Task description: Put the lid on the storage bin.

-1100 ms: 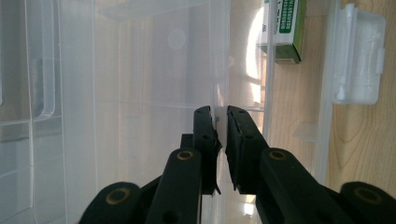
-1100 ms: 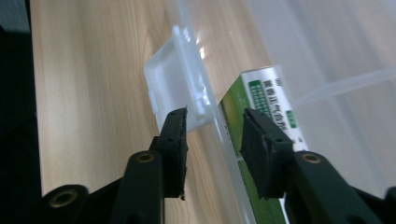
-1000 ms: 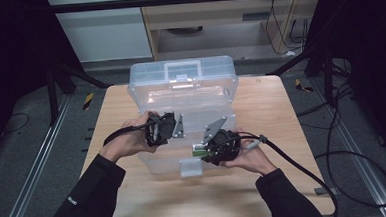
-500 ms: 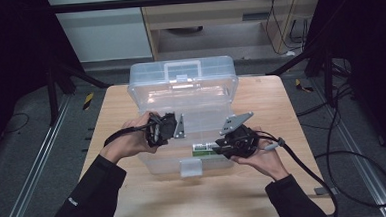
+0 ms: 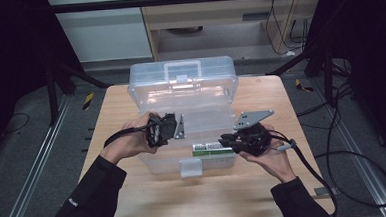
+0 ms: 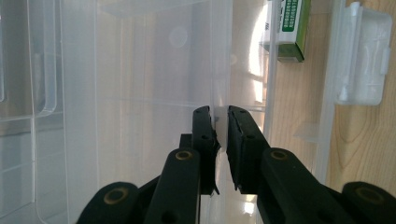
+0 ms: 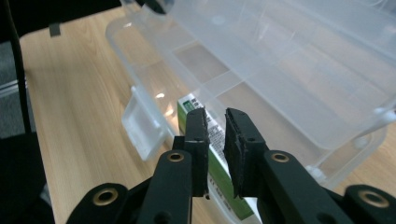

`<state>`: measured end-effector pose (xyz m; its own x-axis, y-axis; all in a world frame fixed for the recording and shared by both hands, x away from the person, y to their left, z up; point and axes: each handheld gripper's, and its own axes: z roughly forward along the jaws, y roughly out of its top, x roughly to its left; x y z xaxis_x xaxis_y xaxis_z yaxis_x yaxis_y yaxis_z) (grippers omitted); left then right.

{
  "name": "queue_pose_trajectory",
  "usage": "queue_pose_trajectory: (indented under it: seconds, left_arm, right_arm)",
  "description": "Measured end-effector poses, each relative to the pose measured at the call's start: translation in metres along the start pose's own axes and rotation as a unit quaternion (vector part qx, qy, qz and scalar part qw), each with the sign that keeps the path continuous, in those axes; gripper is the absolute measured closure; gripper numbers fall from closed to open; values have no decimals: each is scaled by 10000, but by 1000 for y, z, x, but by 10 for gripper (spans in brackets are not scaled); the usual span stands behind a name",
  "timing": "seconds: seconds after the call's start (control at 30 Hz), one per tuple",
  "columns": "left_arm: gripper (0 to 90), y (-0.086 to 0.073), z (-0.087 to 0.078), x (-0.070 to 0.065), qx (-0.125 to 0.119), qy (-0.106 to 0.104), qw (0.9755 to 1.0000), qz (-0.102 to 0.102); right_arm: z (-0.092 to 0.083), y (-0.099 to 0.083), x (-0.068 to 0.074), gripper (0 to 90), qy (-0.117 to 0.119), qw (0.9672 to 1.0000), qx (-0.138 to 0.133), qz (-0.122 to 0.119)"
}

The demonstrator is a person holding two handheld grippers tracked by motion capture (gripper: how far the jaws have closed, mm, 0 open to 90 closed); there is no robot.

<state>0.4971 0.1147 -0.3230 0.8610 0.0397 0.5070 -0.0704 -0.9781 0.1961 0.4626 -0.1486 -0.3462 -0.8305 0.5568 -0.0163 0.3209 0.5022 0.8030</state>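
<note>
The left gripper (image 6: pixel 219 123) pinches the clear box (image 5: pixel 145 98)'s thin inner wall. The right gripper (image 7: pixel 215 122), jaws just narrowed and empty, hovers over the green carton (image 7: pixel 219 172). The carton looks light and crushable; its long flat sides are best gripped.

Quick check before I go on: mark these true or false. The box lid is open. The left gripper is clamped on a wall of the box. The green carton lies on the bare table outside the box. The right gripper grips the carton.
1. True: the clear plastic box has its lid up.
2. True: the left gripper pinches a clear wall.
3. False: the green carton lies inside the box, by the front wall.
4. False: the right gripper has just been closing, nothing between its jaws; the carton lies beneath.
</note>
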Motion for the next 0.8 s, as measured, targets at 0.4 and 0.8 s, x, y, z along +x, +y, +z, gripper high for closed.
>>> queue_pose_trajectory:
  seconds: [0.4,0.8]
  left_arm:
    - [810,0,0,-2,29,-43,10000,20]
    - [810,1,0,-2,61,-67,10000,30]
  right_arm:
    - [-9,6,-18,900,-298,9956,-620,630]
    - [-6,11,-47,900,-922,9821,-1093,1224]
